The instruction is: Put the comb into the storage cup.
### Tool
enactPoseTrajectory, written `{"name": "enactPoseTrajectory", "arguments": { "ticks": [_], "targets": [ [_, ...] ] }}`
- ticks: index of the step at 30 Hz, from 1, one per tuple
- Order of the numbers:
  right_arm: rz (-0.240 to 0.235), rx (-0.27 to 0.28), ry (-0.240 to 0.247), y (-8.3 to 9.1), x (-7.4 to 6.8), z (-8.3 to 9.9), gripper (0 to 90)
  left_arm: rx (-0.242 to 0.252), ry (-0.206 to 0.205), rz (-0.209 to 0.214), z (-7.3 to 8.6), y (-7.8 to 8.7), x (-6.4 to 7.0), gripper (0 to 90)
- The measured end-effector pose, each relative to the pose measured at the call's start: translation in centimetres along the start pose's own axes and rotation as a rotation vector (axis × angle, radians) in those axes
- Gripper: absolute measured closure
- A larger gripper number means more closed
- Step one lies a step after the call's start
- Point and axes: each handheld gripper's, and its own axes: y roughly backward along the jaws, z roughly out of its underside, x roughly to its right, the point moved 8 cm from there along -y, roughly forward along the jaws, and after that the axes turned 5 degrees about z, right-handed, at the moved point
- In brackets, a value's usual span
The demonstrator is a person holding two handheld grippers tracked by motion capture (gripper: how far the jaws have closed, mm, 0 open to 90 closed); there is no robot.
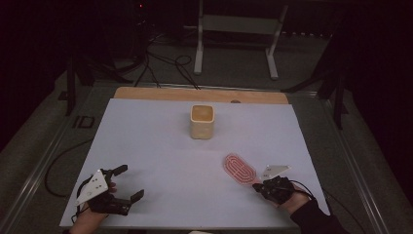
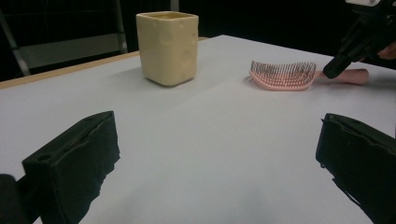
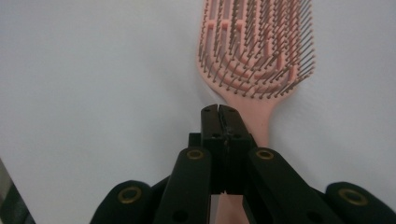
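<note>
no brand or writing readable on anything here. pink hairbrush point(image 1: 239, 168) lies bristles-up on the white tabletop point(image 1: 160, 161), toward the near right corner, handle pointing at the person. right tool point(image 1: 263, 186) sits over the handle w/ jaws pressed together – in the right gripper view the tool point(image 3: 218, 108) is above the handle just below the brush head point(image 3: 257, 46), nothing pinched between the jaws. can't tell if it touches the handle. left tool point(image 1: 131, 183) rests near the front left edge, jaws spread wide, holding nothing. yellow square cup point(image 1: 202, 121) stands upright mid-tabletop toward the far side, well apart from both tools. lots of bare surface between cup, brush and left tool – open room across the middle. right hand point(image 1: 292, 200) is close to the front right edge, brush not far from the right edge.
</note>
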Motion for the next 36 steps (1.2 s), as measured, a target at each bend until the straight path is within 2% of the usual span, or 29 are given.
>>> {"name": "enactPoseTrajectory", "arguments": {
  "ticks": [14,21,32,36],
  "targets": [
    [0.052,-0.03,0.004,0.0,1.3,0.5,90.0,0.0,0.0,0.0,0.0,0.0,0.0,0.0],
    [0.065,-0.041,-0.023,-0.1,2.1,0.8,90.0,0.001,-0.001,0.0,0.0,0.0,0.0,0.0],
    [0.029,-0.005,-0.007,0.7,1.7,-0.1,90.0,0.003,0.002,-0.002,0.0,0.0,-0.1,0.0],
    [0.005,0.0,0.022,1.4,1.9,-0.2,90.0,0.003,0.002,-0.001,0.0,0.0,-0.1,0.0]
  ]
}}
